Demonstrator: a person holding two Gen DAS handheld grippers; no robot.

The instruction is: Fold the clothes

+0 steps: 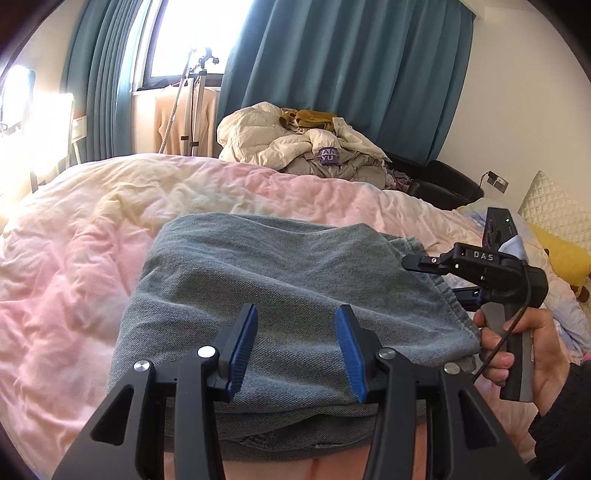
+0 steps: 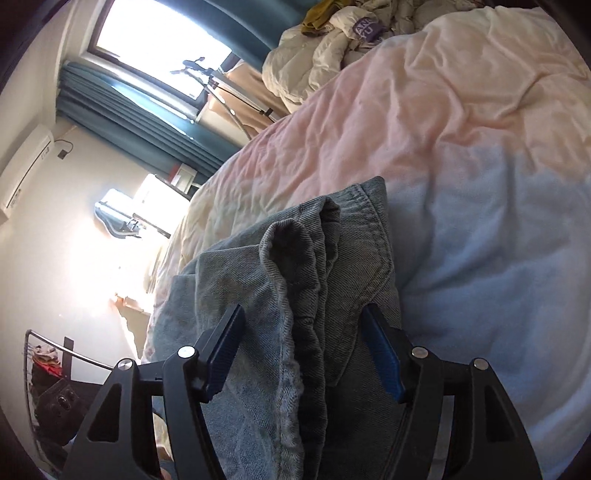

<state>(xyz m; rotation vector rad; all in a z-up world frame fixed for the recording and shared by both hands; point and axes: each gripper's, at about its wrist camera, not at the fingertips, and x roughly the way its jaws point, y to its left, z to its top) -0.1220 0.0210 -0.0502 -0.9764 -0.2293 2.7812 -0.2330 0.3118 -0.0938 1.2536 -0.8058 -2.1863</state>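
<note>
So, quick rundown of the bed situation:

Jeans: folded grey-blue denim [image 1: 280, 295], lying flat on the pink duvet [image 1: 74, 258] near its close edge, layers stacked, hems and seams bunched on the right side.

Left gripper: left gripper [image 1: 297, 349] hovers right over the folded denim, blue pads apart with fabric showing between them, nothing pinched. Released, basically.

Right gripper: right gripper [image 2: 303, 354] sits at the hem end, view tilted hard. Jaws stand wide, a ridge of denim edge [image 2: 295, 280] runs up between the pads but neither pad presses on it. So let go, not grasping.

Hand: in the left view a hand [image 1: 517, 347] in a dark sleeve grips the right tool's grey handle, just off the jeans' right edge.

Background: cream puffy quilt pile [image 1: 295, 140] beyond the bed, teal curtains [image 1: 351, 74], bright window [image 1: 192, 33], yellow plush thing [image 1: 565, 254] by a white pillow [image 1: 550, 206].
</note>
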